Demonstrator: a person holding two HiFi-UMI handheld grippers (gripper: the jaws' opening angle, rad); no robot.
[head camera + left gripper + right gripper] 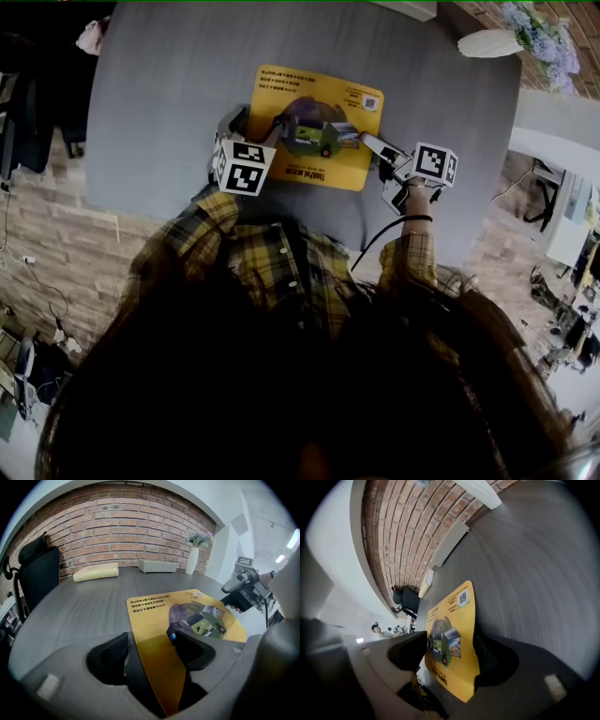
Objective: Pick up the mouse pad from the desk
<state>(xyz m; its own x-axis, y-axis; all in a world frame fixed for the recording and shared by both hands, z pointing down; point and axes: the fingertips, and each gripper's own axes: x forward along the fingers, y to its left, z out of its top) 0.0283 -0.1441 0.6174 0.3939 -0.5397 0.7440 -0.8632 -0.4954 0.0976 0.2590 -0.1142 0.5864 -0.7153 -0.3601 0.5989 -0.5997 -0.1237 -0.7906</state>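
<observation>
**Desk** [159, 112]: a grey, rounded top that lies under both grippers and runs on well beyond their jaws to a brick wall.

**Person**: plaid sleeves [234, 244] lead forward to the two grippers, one in each hand.

**Office chair** [40, 573]: black, at the desk's edge, far ahead and to the left of the left gripper.

**Mouse pad** [317, 117]: yellow with a printed picture. It spans the space between the two grippers, its near-left end in the left one and its right end in the right one. That right end is tilted up off the desk.

**Left gripper** [149, 638]: its jaws are closed onto the pad. One finger lies on the printed face and the other on the dark underside, and the pad runs deep into the throat.

**Right gripper** [452, 644]: its jaws stand wide apart with the end of the pad between them, and neither is seen pressing on it.

**Marker cubes** [246, 167], [435, 163]: one rides on each gripper, behind the jaws.

**Far objects**, straight ahead of the left gripper near the wall: a pale cushion [96, 572], a flat grey box [158, 566] and a white vase [192, 559] with flowers.
</observation>
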